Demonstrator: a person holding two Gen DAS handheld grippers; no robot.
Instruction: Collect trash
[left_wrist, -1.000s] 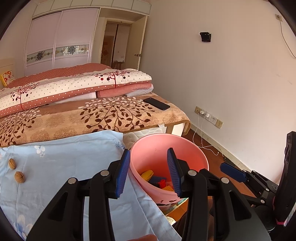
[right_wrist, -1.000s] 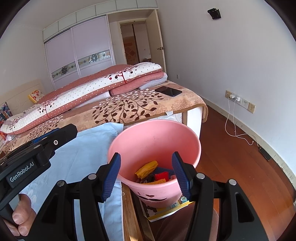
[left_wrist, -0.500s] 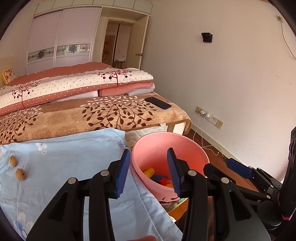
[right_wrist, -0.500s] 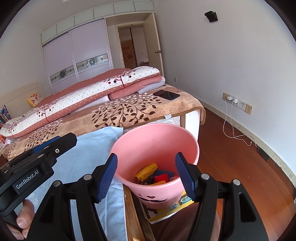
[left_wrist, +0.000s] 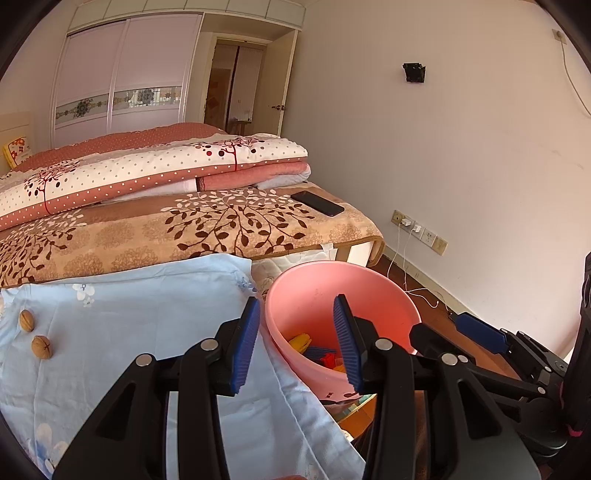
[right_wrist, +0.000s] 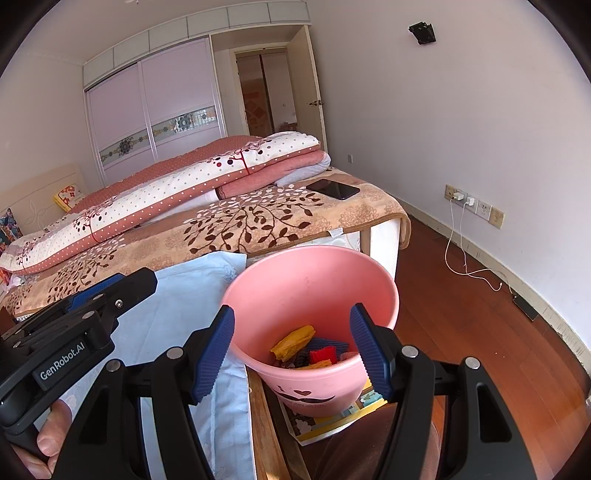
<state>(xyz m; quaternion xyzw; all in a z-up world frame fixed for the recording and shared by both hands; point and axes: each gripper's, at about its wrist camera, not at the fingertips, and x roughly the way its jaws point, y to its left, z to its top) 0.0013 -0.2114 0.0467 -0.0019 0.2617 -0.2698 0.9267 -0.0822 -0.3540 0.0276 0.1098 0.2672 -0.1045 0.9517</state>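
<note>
The round pink plastic bucket (right_wrist: 310, 295) stands upright on the floor, its open mouth facing up, just beside the edge of the light blue flowered cloth (left_wrist: 147, 314). Inside at the bottom lie bits of trash: a crumpled yellow wrapper (right_wrist: 293, 341) and a red ridged piece (right_wrist: 323, 355). The right gripper (right_wrist: 291, 350) hangs over the bucket's near rim with its blue fingers wide apart and nothing between them. The left gripper (left_wrist: 293, 345) is also spread apart and empty, over the bucket's left rim. Two brown walnuts (left_wrist: 40, 346) lie on the cloth, well apart from the bucket. To the right is bare brown wooden floor (right_wrist: 480, 332).
</note>
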